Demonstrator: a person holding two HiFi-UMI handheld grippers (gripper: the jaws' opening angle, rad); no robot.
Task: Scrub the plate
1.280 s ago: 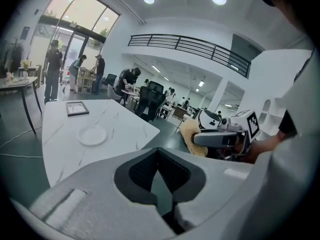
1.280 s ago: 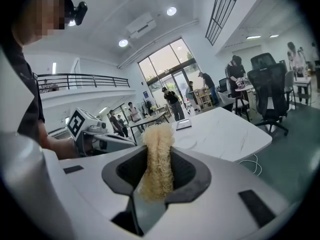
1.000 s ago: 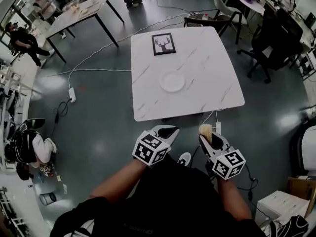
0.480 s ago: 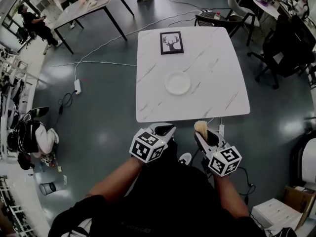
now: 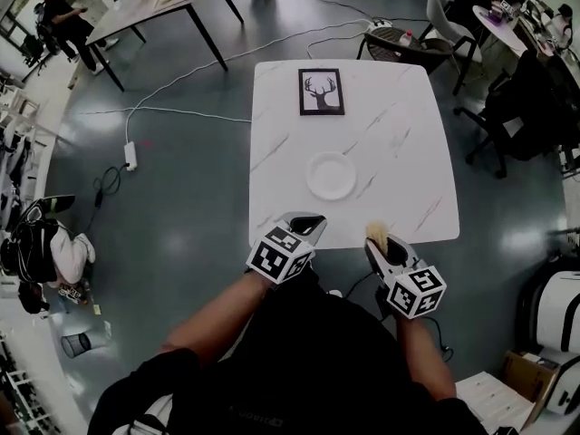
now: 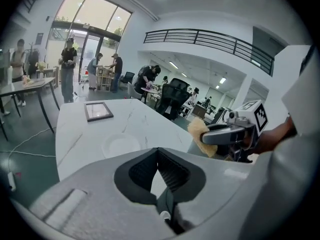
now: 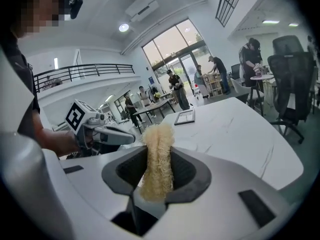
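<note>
While both tools hang at the near edge of the white marble-topped table [image 5: 281,116], the floor on my far left holds a dark backpack [image 5: 32,252] and a white power strip [image 5: 130,155], its cable trailing toward the table. A long pale table on black legs [image 5: 149,7] stands at the far left, cut off by the frame.

My left gripper [image 5: 306,223] has its fingers pressed together on nothing. In the left gripper view the black pads [image 6: 172,171] meet in one line. From above, its tip overlaps the table's near rim.

Beyond it the round white plate [image 5: 331,175] lies on the marble top, on the near side of the middle and apart from both tools. In the left gripper view the gripper's grey body cuts off the plate's near edge. Farther back a black-framed picture of a deer [image 5: 322,91] lies flat on the top.

My right gripper [image 5: 381,243] is clenched on a tan fibrous loofah sponge [image 5: 375,234]. The sponge sticks up past the pads and its lower end is buried between them.

At the far right stand a dark chair [image 5: 399,42] and a black office chair [image 5: 526,98]. The people there are too small to make out.
</note>
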